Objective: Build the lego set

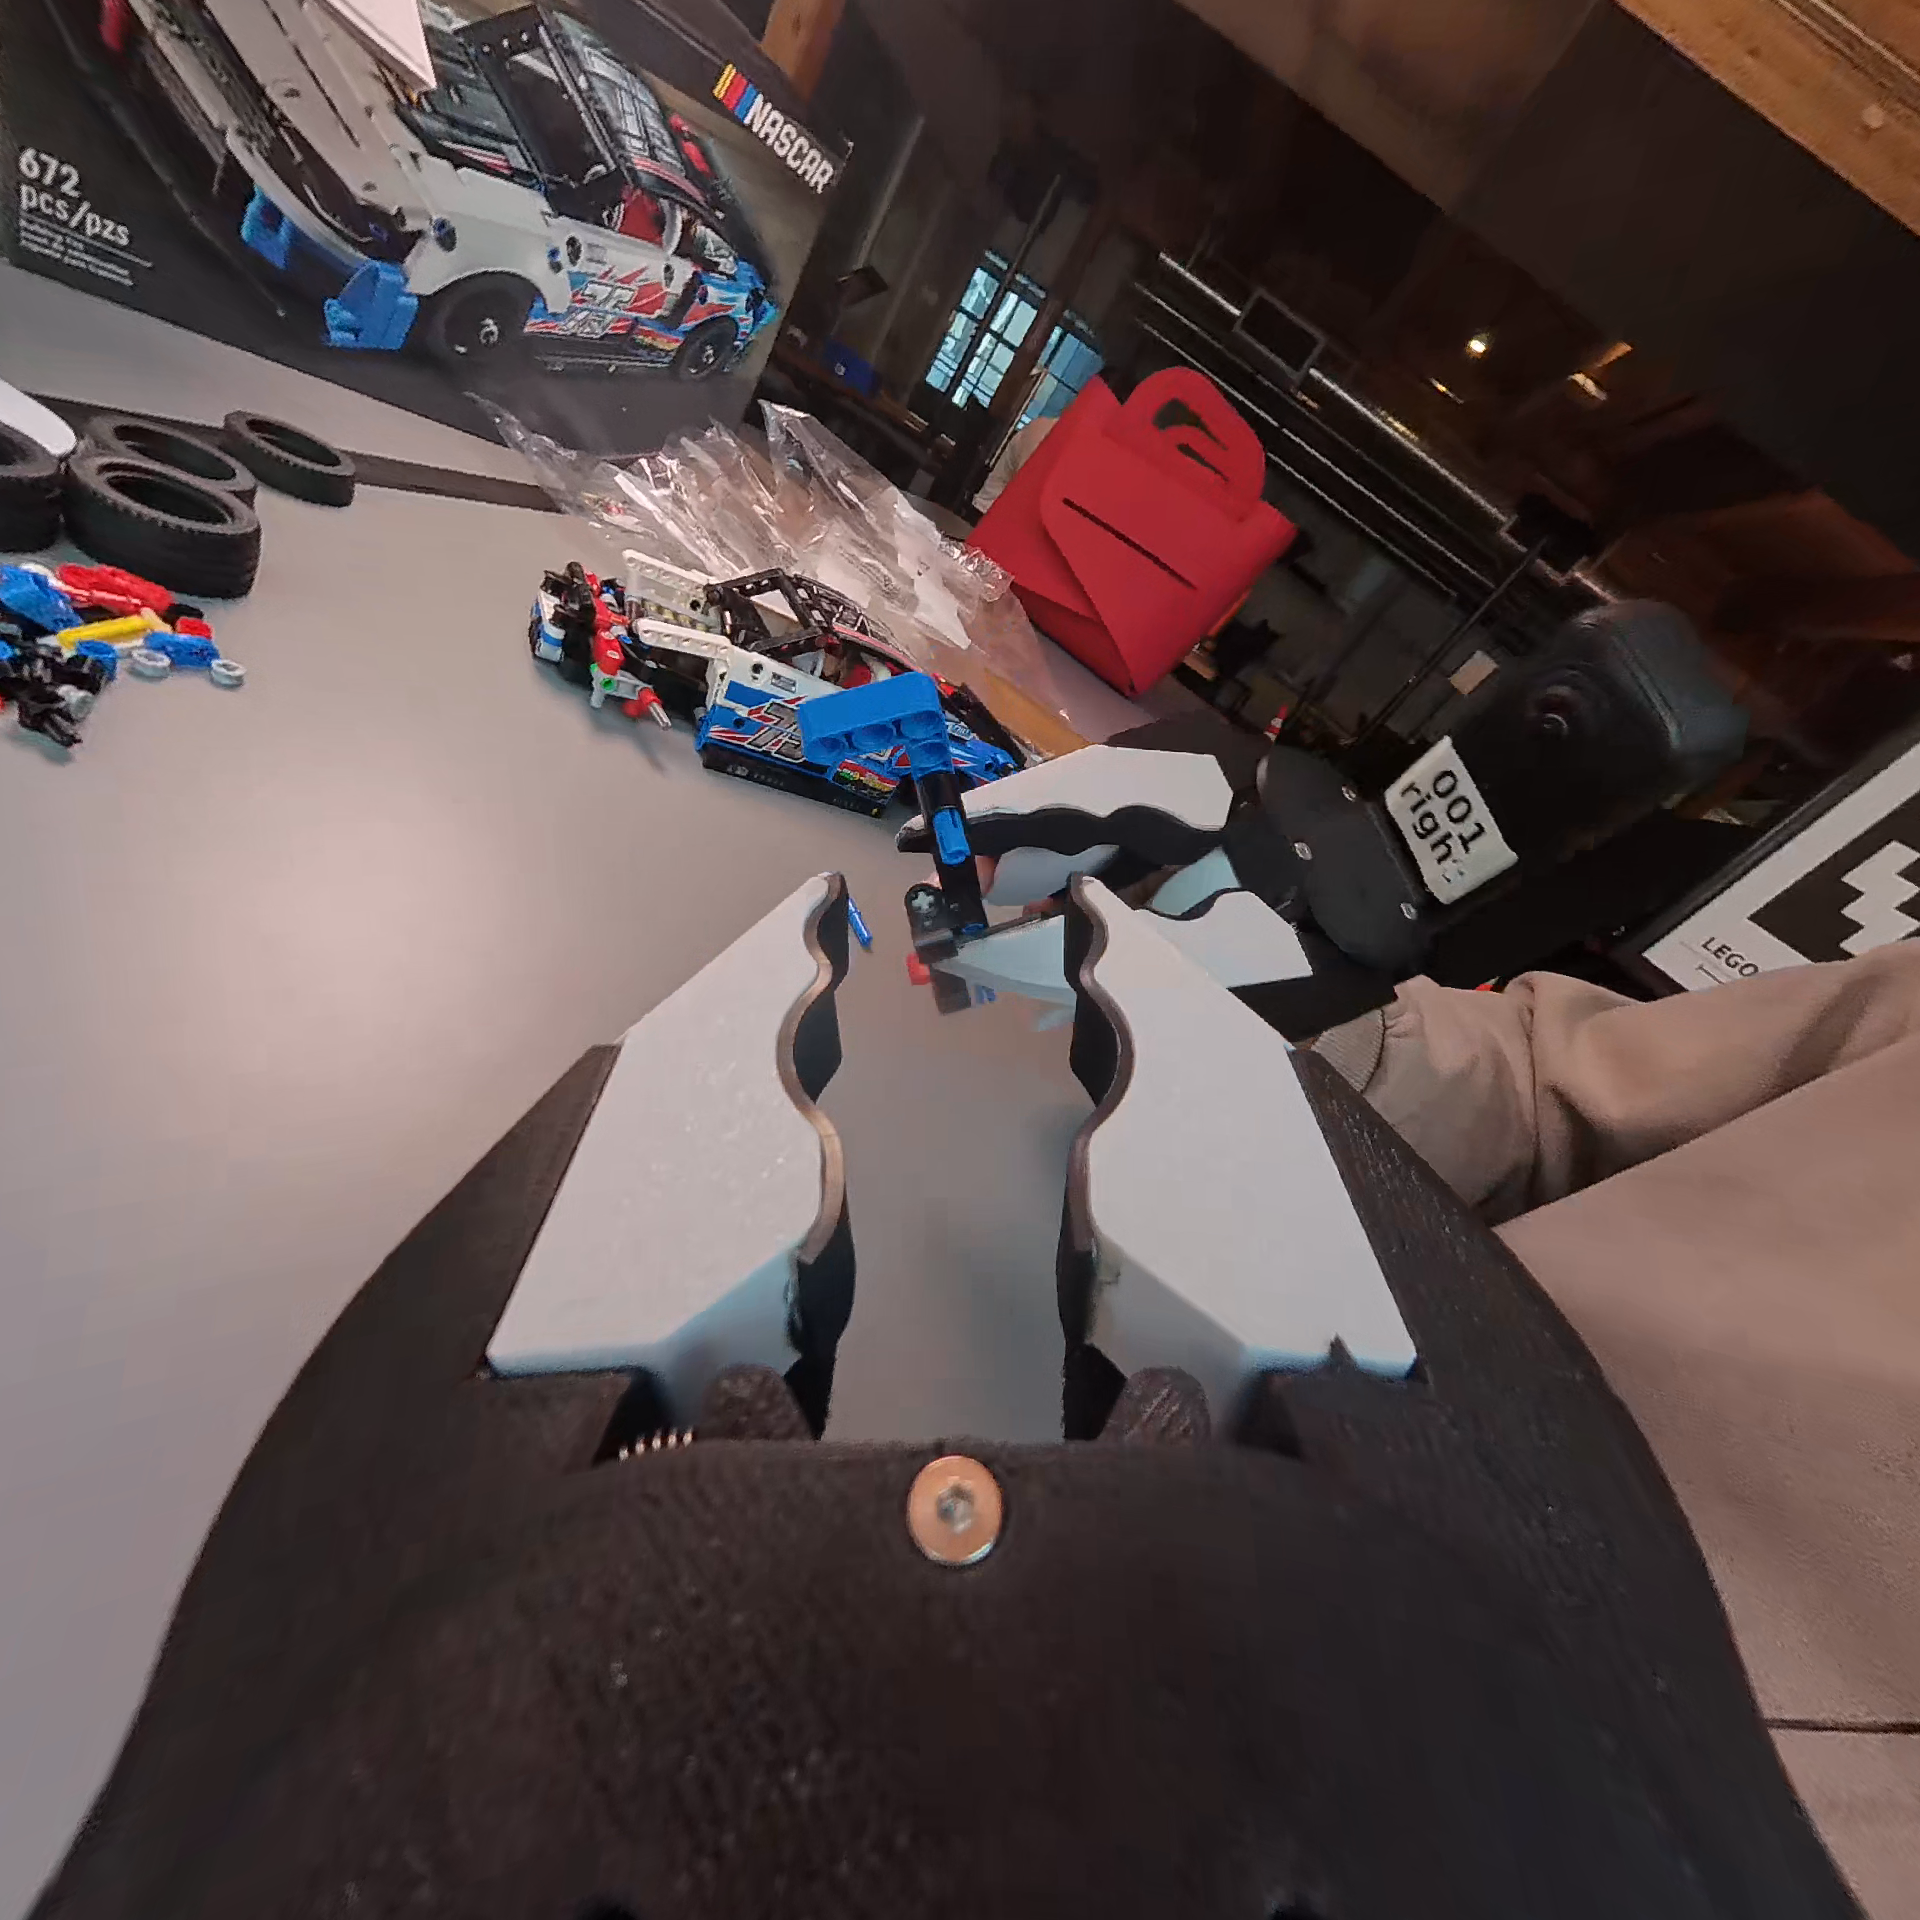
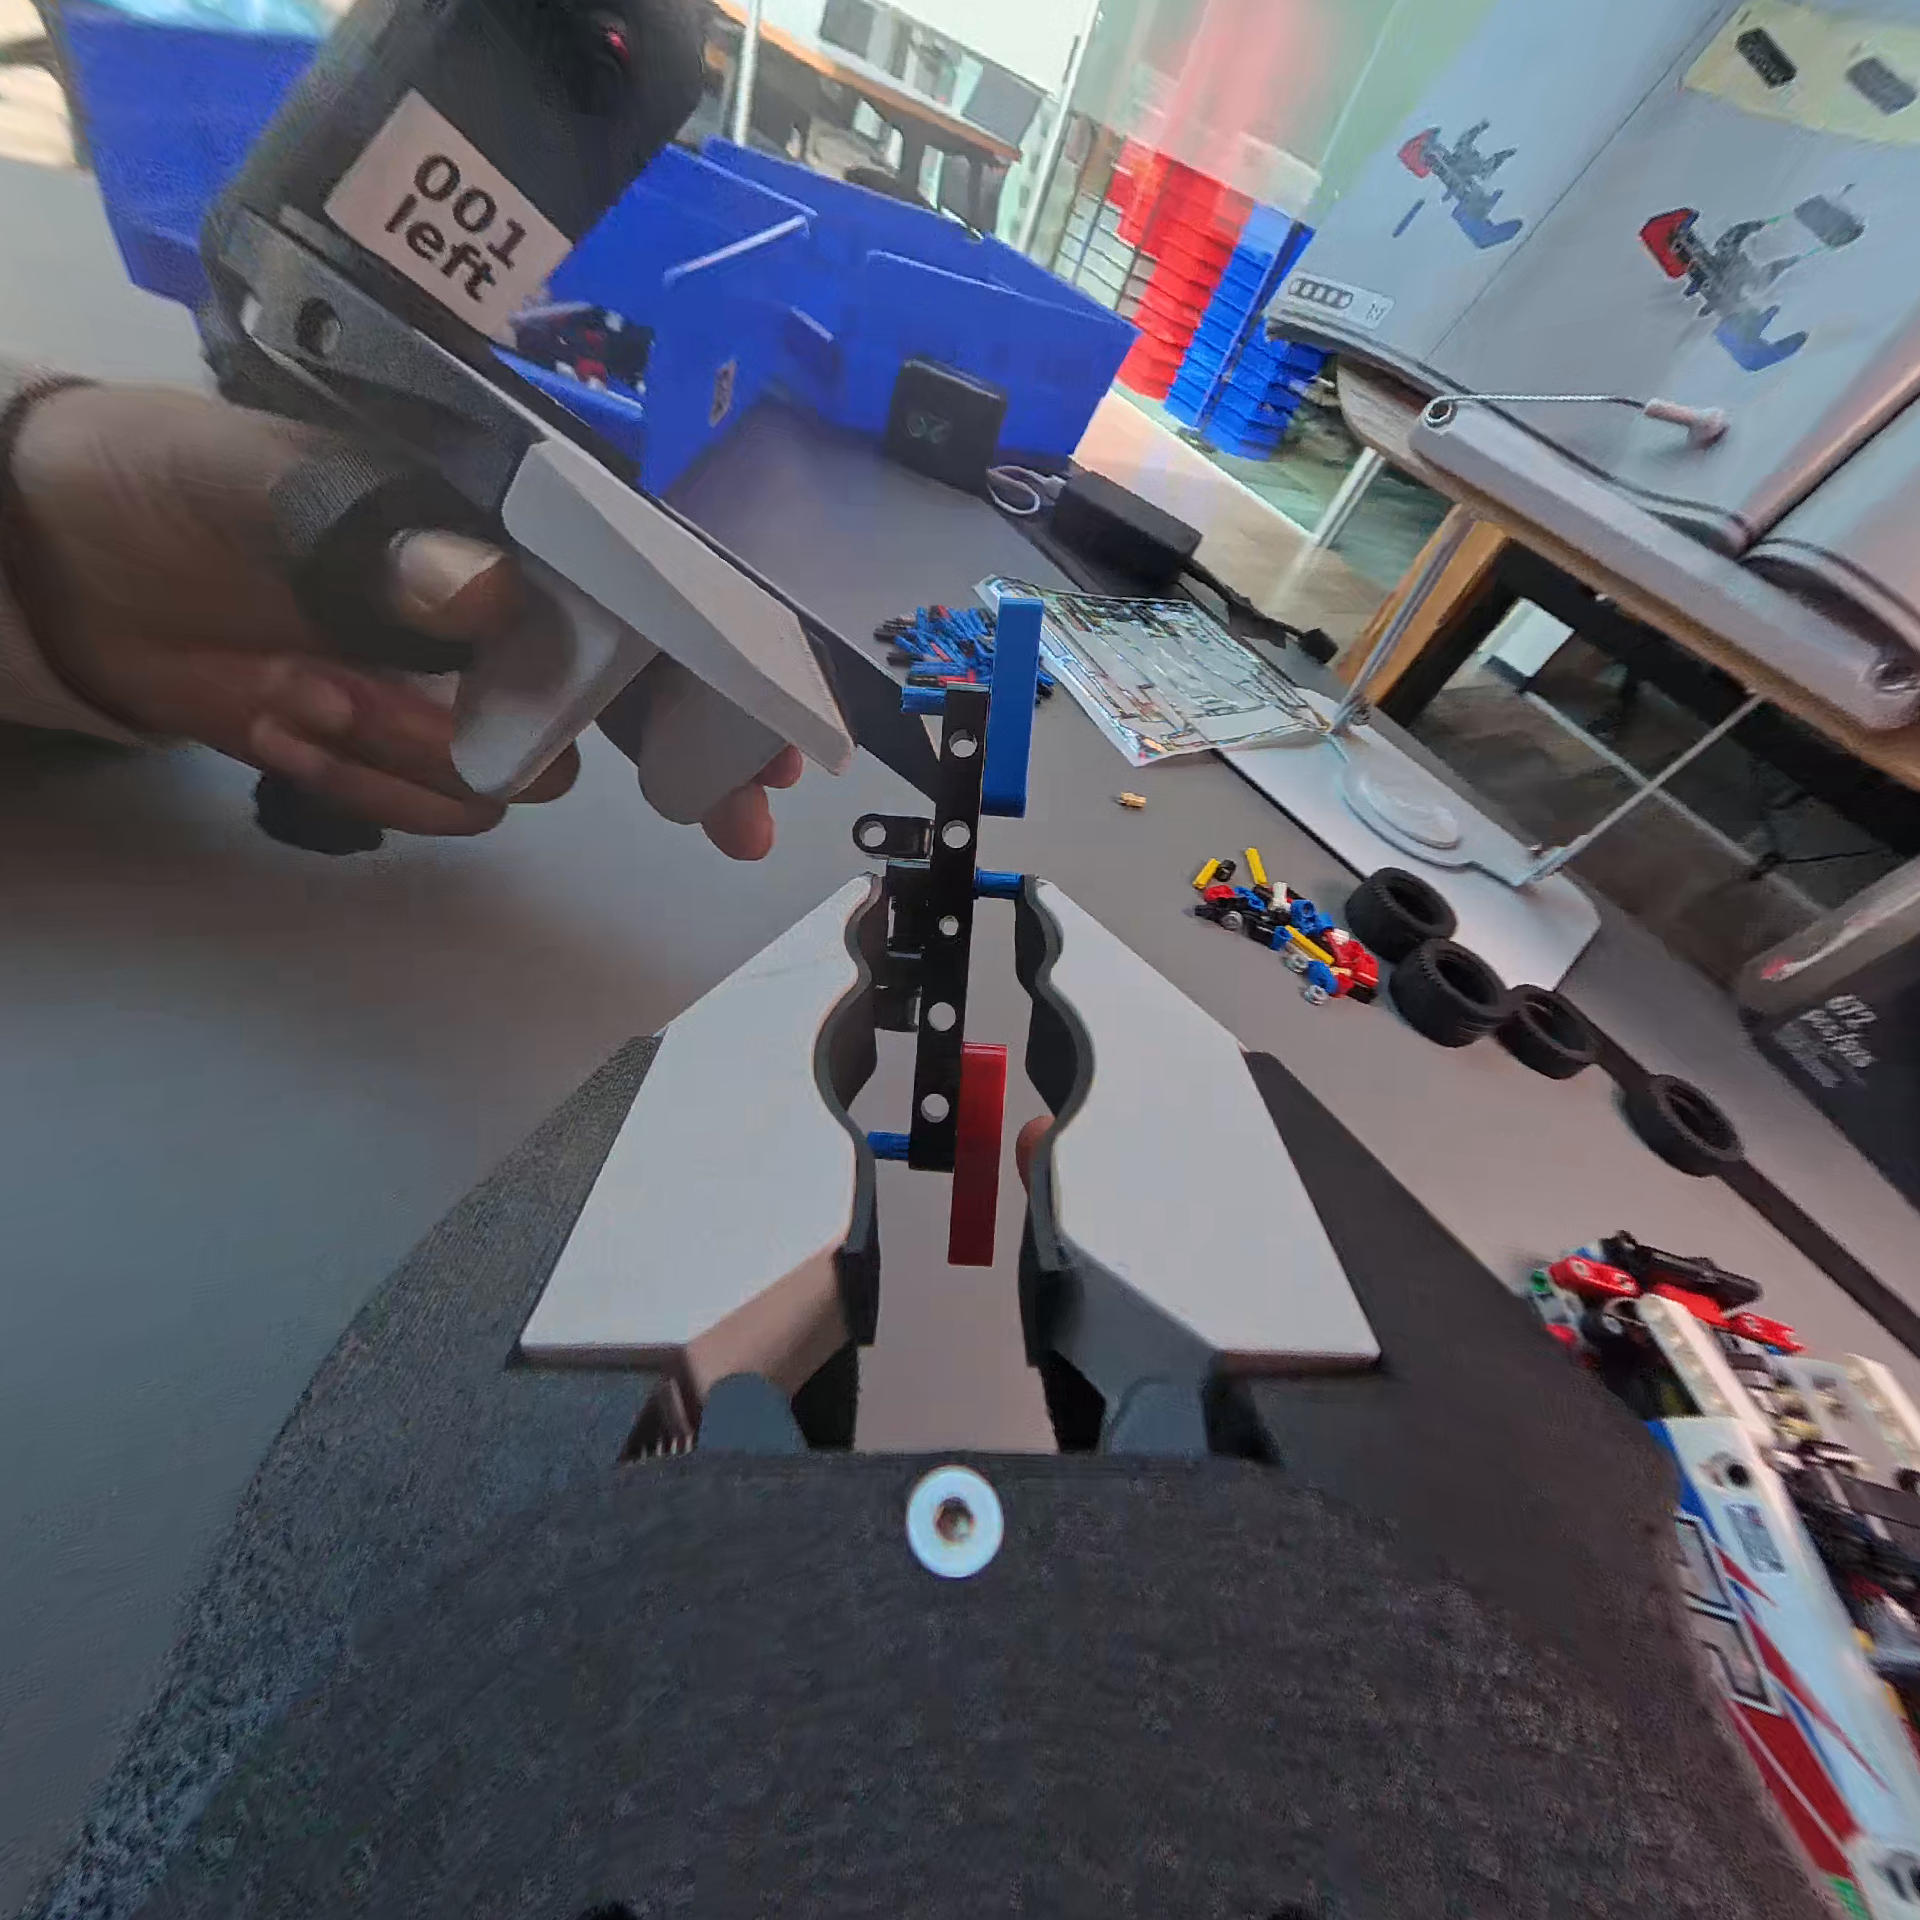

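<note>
Nearest in the right wrist view, the right tool (image 2: pixel 948 914) is clamped on a small lego sub-assembly (image 2: pixel 951 935): a black beam with a row of holes stands upright between the grey fingers (image 2: pixel 727 1122), a red plate hangs at its lower end, a blue beam rises at its upper end, and short blue pins stick out to either side. The piece is held in the air above the grey bench (image 2: pixel 520 1039).

In the left wrist view the left tool (image 1: pixel 956 904) stands with its fingers (image 1: pixel 727 1091) a moderate gap apart and nothing between them. Its tips are just beside the sub-assembly, which hangs crosswise in front of them; whether they touch it cannot be told. A small blue pin (image 1: pixel 858 923) shows at the tip of the finger on the left of that view. A hand (image 2: pixel 312 675) grips the left tool's handle, and a beige sleeve (image 1: pixel 1558 1060) lies on the right of the left wrist view.

Beyond the tools, the partly built car (image 1: pixel 769 686), white, blue and red with a black frame, sits on the bench. Crumpled clear plastic bags (image 1: pixel 790 499) lie behind it, next to a red paper box (image 1: pixel 1132 540). Off to the side are a heap of small loose parts (image 2: pixel 1288 925) in blue, red, yellow and black, and several black tyres (image 2: pixel 1444 987) beside it. A printed sheet (image 2: pixel 1153 665) lies flat farther along the bench. At the back stands the set's box (image 1: pixel 436 187) with the pictured race car, and in the right wrist view blue bins (image 2: pixel 852 301).
</note>
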### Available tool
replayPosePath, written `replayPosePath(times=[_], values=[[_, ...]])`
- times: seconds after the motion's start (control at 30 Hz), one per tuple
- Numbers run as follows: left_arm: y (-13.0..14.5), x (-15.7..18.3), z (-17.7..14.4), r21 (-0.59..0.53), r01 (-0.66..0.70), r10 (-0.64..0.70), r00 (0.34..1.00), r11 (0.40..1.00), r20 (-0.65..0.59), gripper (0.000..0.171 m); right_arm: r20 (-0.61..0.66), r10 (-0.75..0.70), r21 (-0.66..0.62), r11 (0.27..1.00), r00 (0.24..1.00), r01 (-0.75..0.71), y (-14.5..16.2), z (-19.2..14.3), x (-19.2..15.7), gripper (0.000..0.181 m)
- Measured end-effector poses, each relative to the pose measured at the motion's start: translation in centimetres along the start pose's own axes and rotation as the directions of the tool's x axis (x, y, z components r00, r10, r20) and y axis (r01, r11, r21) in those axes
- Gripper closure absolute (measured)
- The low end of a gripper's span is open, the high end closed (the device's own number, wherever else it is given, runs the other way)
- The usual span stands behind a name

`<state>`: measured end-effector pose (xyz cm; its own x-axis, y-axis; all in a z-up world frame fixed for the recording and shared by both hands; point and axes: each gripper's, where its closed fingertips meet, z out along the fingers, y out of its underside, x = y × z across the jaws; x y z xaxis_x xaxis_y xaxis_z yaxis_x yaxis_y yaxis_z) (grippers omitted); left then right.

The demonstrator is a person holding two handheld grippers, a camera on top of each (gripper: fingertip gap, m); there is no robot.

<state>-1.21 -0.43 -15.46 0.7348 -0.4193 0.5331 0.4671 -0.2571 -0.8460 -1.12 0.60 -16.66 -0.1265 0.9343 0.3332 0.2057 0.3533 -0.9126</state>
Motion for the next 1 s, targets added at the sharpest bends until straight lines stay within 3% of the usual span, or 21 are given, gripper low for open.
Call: replayPosePath(times=[0.17,0.3,0.4,0.53,0.7,0.8,0.93,1.0], values=[[0.2,-0.9,0.2,0.013,0.042,-0.042,0.999,0.999,0.032,0.152,-0.091,-0.244,-0.079,0.968,0.965,0.237,0.6,0.5,-0.4,0.159],[0.3,-0.4,0.0,0.0,0.079,-0.079,0.996,0.997,-0.036,0.166,-0.091,-0.293,-0.072,0.955,0.952,0.287,0.4,0.5,-0.9,0.159],[-0.2,-0.2,-0.5,-0.002,0.04,-0.04,0.997,0.999,-0.067,0.165,-0.018,-0.211,-0.02,0.977,0.977,0.211,0.3,0.4,-1.4,0.156],[-0.7,1.7,-1.5,-0.034,-0.065,0.056,0.979,0.997,-0.198,0.166,0.154,-0.051,0.027,0.999,0.987,0.047,0.3,-0.5,-2.1,0.139],[0.4,3.2,-2.1,-0.098,-0.18,0.144,0.944,0.979,-0.295,0.166,0.419,0.088,0.032,0.993,0.904,-0.111,-0.1,-2.2,-4.3,0.151],[0.5,3.4,-2.1,-0.098,-0.196,0.158,0.939,0.976,-0.304,0.166,0.465,0.116,-0.019,0.992,0.878,-0.121,0.6,-2.3,-5.2,0.169],[-0.4,3.0,-1.8,-0.04,-0.124,0.109,0.957,0.991,-0.27,0.165,0.466,0.208,-0.031,0.975,0.86,-0.219,0.2,-2.0,-5.2,0.17],[-0.9,2.2,-1.7,-0.011,-0.073,0.069,0.971,0.997,-0.23,0.154,0.461,0.307,-0.051,0.946,0.832,-0.321,-0.1,-1.7,-4.8,0.17]])
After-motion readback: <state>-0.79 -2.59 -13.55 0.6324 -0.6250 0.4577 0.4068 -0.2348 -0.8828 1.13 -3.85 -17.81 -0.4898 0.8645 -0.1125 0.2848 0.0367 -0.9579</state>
